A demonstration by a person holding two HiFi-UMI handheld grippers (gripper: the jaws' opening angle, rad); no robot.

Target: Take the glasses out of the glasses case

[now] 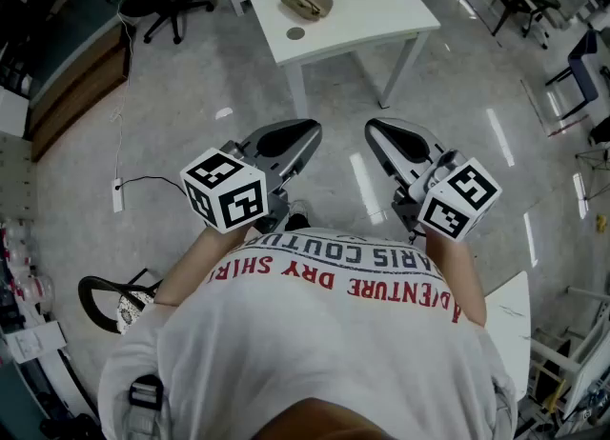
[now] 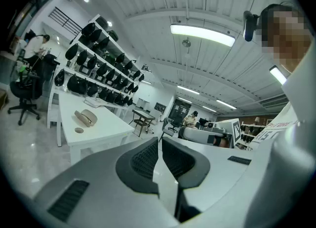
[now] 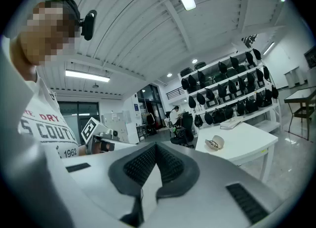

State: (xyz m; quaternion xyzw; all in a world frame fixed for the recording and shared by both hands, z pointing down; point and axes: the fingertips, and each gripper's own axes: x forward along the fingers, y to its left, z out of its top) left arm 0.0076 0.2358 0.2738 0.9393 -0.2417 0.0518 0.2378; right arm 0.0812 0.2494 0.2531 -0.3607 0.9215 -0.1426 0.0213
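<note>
Evidently nothing has started: the person stands back on the floor, well apart from the white table (image 1: 381,10), with both tools held level in front of the chest. The left gripper (image 1: 307,131) has its jaws pressed together with nothing between them, and the right gripper (image 1: 376,130) is the same, pads meeting and empty. The glasses case (image 1: 307,0) lies on the table near its middle, a small round disc (image 1: 295,34) just beside it. From here the beige case looks hinged open, with something dark inside that may be the glasses, though it is too small to be sure.

I would call this the approach step. Next the person has to walk up to the table, spread at least one pair of jaws, and probably steady the case with one gripper while the other pinches the frame and lifts it clear.
</note>
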